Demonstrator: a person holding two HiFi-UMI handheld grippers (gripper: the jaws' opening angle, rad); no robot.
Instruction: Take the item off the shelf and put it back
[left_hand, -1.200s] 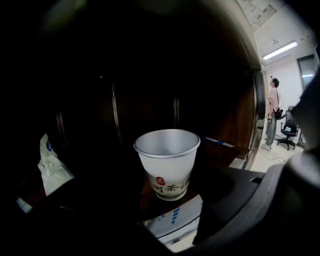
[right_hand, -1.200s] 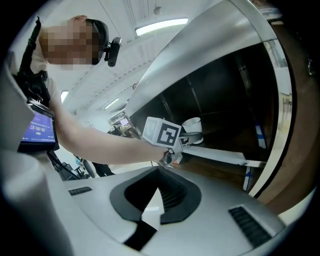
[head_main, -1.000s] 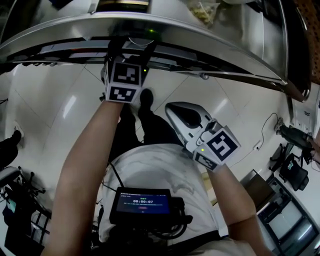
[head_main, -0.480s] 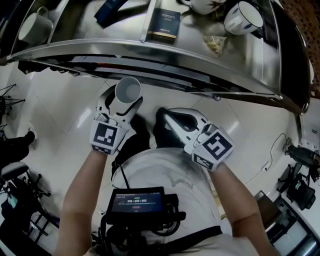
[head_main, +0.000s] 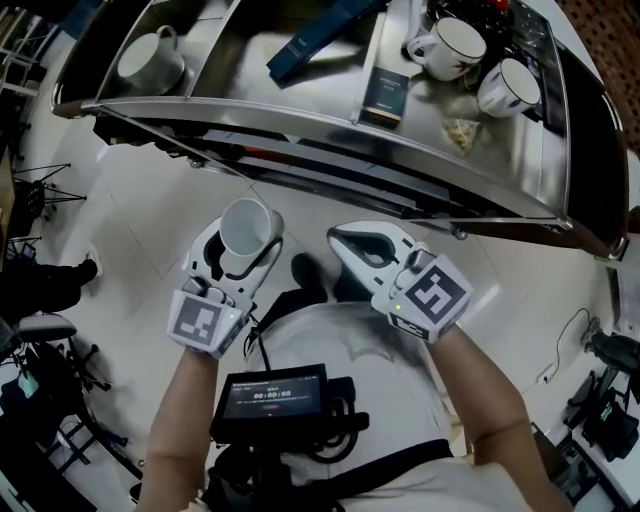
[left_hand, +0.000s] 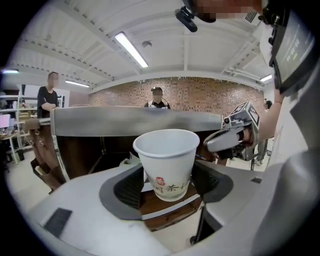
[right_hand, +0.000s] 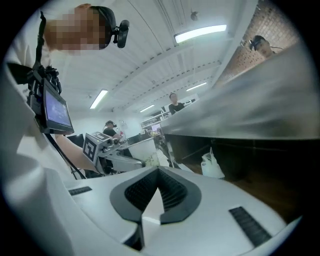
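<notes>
The fingers of my left gripper are clamped on the lower wall of a white paper cup, held upright at 9 o'clock of my right gripper, whose fingers are closed tip to tip on nothing. Farther off at 12 o'clock, the steel shelf carries mugs and boxes, well apart from the cup.

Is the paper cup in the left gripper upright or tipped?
Upright: the paper cup sits mouth-up, rim level, base down, gripped at its sides by the left gripper.
</notes>
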